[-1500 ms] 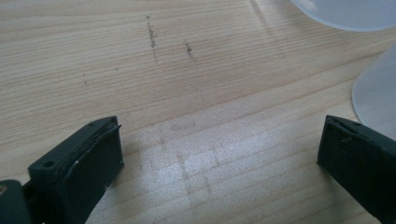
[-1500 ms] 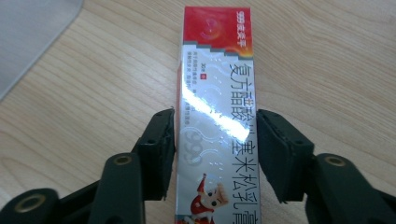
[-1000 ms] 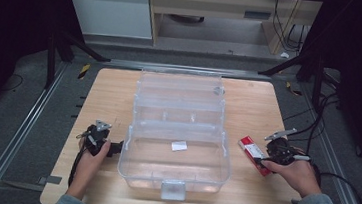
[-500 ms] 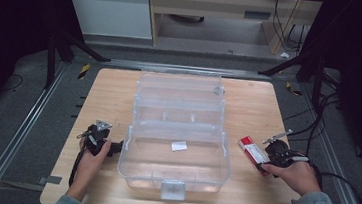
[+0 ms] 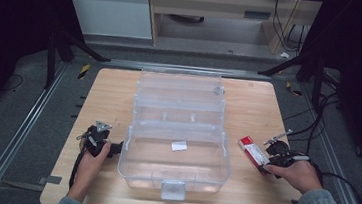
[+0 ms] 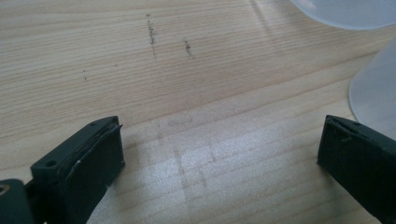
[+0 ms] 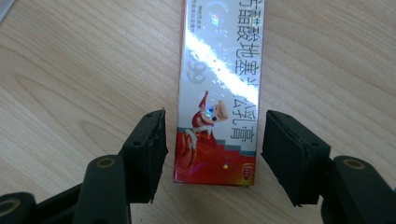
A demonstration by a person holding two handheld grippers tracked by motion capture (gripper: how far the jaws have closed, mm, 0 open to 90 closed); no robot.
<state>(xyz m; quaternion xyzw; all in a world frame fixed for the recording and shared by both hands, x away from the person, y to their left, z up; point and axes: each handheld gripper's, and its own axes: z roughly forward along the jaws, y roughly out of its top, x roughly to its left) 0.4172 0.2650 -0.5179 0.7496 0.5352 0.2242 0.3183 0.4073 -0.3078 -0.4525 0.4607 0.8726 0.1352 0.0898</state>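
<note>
So, high view first: we see the red-and-silver box [image 5: 253, 154] lying flat on the wooden table [image 5: 264, 105], right of the clear plastic case [image 5: 178, 137] and apart from it. Its long axis runs diagonally, far end toward the case, near end toward the right gripper [image 5: 267, 162], which sits at that near end. The left gripper [image 5: 116, 148] rests by the case's left wall. The case is transparent, stepped and open, with a white label inside and a latch at the front.

Left gripper view: jaws wide apart, nothing between them, only pale wood grain with a few dark scuffs. The frosted curved edge of the case shows at the right.

Right gripper view: the box [image 7: 219, 88] is a slim rectangular carton, glossy holographic silver above, red band at the near end, cartoon figure and printed characters. Long axis runs straight away from the gripper [image 7: 212, 149]. Its jaws have just been closing, near end of the box between them; a gap is visible on each side, so the pads are not yet pressing.
</note>
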